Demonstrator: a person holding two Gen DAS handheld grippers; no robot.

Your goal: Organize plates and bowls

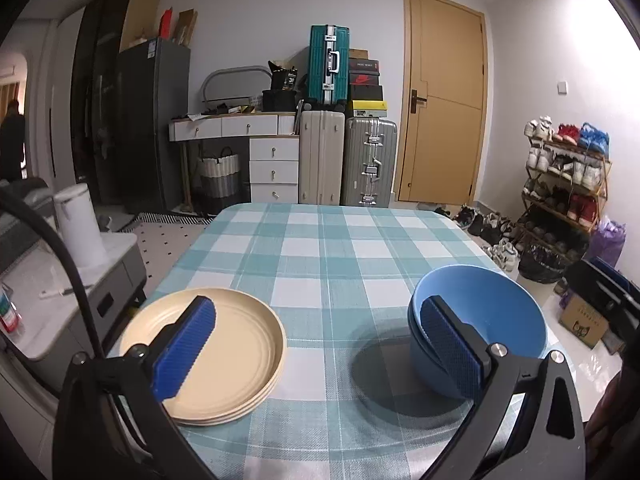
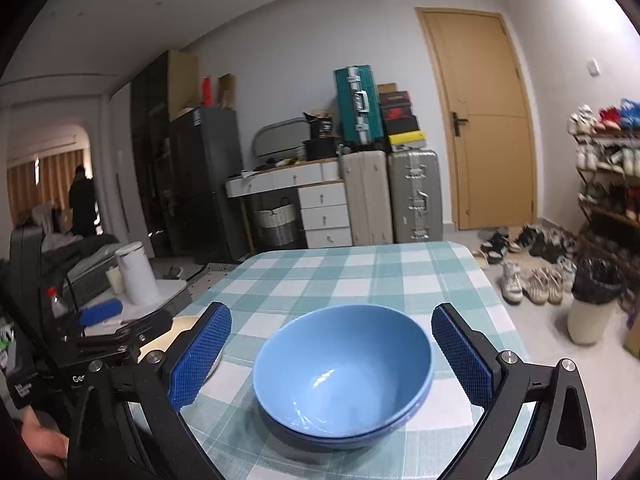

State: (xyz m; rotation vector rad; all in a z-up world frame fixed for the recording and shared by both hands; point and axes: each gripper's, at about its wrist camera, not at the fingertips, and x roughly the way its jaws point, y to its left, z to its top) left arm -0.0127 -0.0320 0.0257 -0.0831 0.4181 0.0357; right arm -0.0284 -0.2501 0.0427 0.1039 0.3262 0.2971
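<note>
On the checked tablecloth (image 1: 320,248) your stacked cream plates (image 1: 236,360) sit left and your nested blue bowls (image 2: 344,376) right, well apart; your left tongs (image 1: 320,354) gape wide, holding nothing; your right tongs (image 2: 332,358) gape equally, straddling the bowls untouched.

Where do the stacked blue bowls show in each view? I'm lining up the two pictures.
Left wrist: blue bowls at lower right, on the checked tablecloth.
Right wrist: blue bowls at lower centre.
Shared landmark: the yellow door behind.
</note>
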